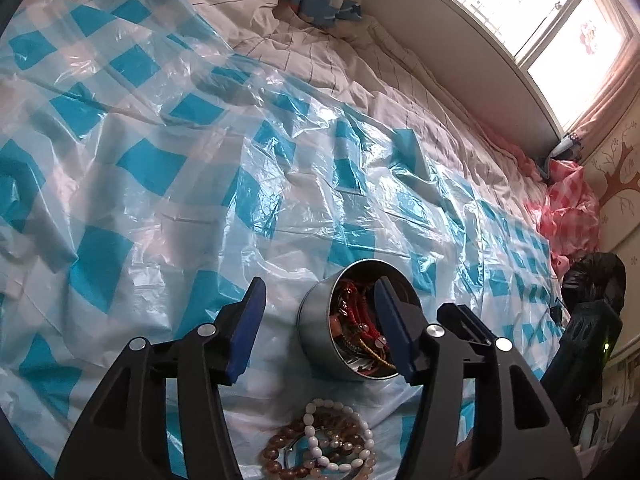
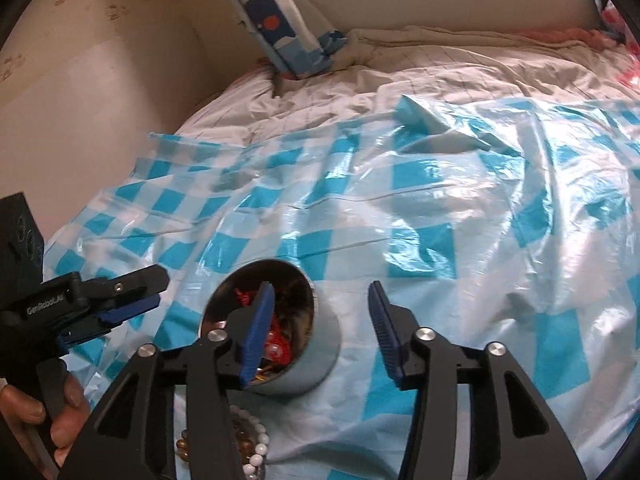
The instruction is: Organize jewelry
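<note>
Metal tin btwn left gripper jaws, spread.

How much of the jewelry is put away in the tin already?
Part of it. The round tin already holds red beads and other tangled pieces. Nothing is in hand: the left claw and right claw are both open and empty. Still left are the white bead bracelet and the brown bead bracelets, lying together on the blue checked sheet just in front of the tin.
</note>
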Action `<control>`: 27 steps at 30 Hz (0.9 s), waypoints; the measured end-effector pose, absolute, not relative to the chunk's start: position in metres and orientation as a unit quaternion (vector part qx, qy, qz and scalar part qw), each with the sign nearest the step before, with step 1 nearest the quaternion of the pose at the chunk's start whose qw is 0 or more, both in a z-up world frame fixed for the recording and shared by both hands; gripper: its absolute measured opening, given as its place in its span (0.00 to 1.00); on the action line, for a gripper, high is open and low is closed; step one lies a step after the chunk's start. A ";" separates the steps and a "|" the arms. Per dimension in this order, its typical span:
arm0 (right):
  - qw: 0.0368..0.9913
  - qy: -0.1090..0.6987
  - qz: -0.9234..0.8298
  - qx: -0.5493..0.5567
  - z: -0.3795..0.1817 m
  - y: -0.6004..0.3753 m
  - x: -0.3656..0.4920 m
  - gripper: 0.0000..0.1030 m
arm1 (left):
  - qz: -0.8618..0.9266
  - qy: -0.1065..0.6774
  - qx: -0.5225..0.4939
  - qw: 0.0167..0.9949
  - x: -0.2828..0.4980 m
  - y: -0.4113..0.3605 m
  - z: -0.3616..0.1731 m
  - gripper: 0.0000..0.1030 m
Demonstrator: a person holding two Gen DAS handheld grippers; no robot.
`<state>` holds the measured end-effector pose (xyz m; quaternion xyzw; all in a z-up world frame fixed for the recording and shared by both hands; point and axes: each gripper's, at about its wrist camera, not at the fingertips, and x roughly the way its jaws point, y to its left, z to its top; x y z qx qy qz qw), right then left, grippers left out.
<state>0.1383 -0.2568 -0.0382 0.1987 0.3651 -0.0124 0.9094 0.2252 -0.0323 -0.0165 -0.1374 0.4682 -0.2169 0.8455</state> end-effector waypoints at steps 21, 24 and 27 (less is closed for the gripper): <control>0.873 0.468 0.028 0.132 -0.044 -0.243 0.117 0.62 | -0.222 0.481 -0.035 0.847 0.202 -0.029 -0.011 0.54; 0.867 0.486 0.043 0.104 -0.049 -0.233 0.115 0.62 | -0.218 0.482 -0.016 0.849 0.196 -0.030 -0.012 0.54; 0.864 0.497 0.041 0.069 -0.055 -0.221 0.114 0.62 | -0.213 0.481 0.005 0.850 0.189 -0.032 -0.013 0.54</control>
